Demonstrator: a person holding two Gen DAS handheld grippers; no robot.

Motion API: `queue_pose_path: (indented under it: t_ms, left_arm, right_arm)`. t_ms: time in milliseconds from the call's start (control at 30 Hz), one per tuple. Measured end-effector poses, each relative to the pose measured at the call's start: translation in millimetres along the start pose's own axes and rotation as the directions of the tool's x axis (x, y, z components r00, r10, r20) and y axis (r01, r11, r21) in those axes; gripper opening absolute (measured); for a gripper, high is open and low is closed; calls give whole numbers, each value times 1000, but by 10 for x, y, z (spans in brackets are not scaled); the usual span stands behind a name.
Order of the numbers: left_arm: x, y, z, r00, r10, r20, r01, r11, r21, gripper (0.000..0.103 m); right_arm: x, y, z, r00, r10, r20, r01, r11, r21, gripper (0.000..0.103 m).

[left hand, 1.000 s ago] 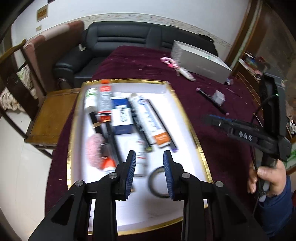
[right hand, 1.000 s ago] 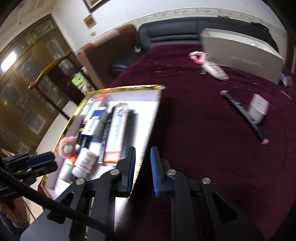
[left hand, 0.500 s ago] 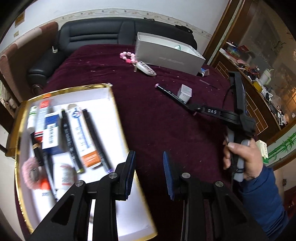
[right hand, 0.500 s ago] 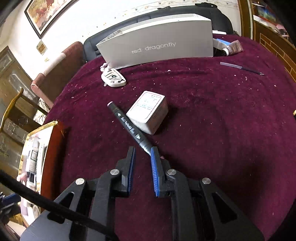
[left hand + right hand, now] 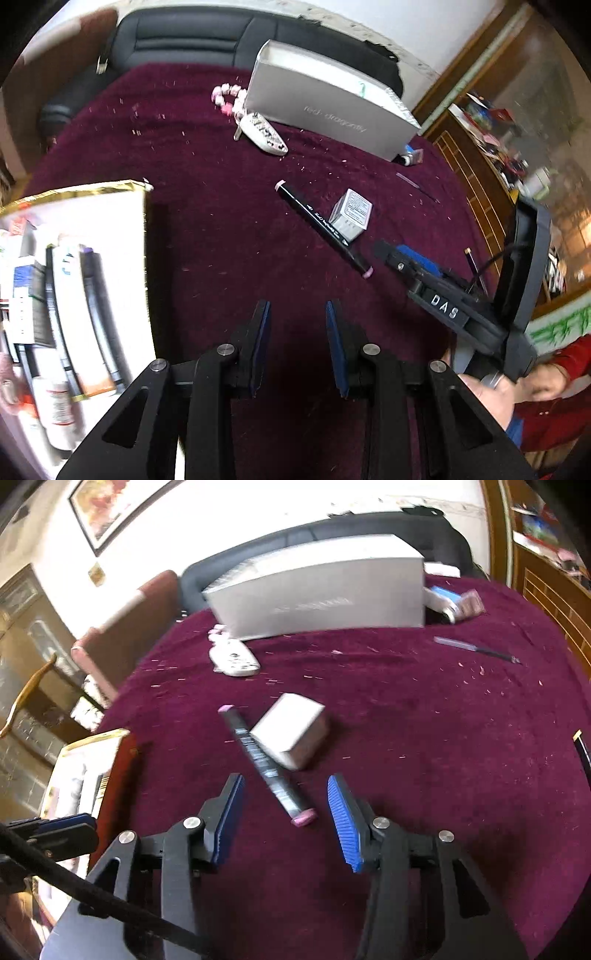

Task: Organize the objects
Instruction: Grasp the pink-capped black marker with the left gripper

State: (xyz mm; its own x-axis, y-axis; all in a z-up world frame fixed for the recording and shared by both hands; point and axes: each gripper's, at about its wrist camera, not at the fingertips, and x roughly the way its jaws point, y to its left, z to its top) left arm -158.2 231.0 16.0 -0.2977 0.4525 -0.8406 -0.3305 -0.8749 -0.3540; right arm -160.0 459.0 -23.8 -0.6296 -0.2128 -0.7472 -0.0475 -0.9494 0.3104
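- While the maroon tabletop filled both views, a long grey box stood at its far side.
- Off at the left edge lay a gold-rimmed tray packed with tubes and pens, well apart from the marker.
- Over bare cloth hung the left tool, its jaws narrowly parted with nothing between them.
- Nearer the marker was the right tool, its jaws opening, the blue pads clear of the barrel on either side.
- Between those pads lay the black marker, its pink-capped near end inside the gap and its body running away up-left.
- Touching the marker's far half sat a small white box.
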Motion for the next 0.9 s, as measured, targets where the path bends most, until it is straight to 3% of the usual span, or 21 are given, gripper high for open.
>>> queue_pose_path:
  t_ms: [133,200,267,300,400,467,633,767,900]
  left_arm:
    - [196,-12,154,1000,14,-18,-15,999,-37,25]
    - [269,-24,222,999,26,-24,-27,999,-45,25]
    - [342,-38,291,999,33,-26,-34,998,-51,25]
    - [380,-46,329,999,35,-26,-37,998,-54,25]
    - [500,-71,413,999,40,-28,-42,997,-65,25]
    - [607,-136,449,998,46,-38,-48,998,-48,25]
    - [848,-405,483,988,154,-33,-150,983,104,25]
    - [1019,-576,484,972,235,-19,-224,946,233,25]
    - [1183,-526,455,963,269,12,-264,936,231,23]
  right_arm:
    - [296,-28,-69,996,55,-73,-53,998,34,47]
    - [303,77,-124,995,69,-66,-70,998,-7,47]
    - [294,185,-196,958,250,-140,-252,968,2,46]
    - [271,193,-201,944,293,-153,-297,955,-3,45]
    - [51,124,-185,988,140,-70,-144,988,-55,45]
    - [-70,-28,-195,996,90,3,-90,995,-31,45]
    - [-29,-250,-187,990,139,18,-140,984,106,45]
    - [-47,-316,-183,987,158,27,-160,978,130,45]
    - [-60,-373,-186,988,148,34,-151,979,135,45]
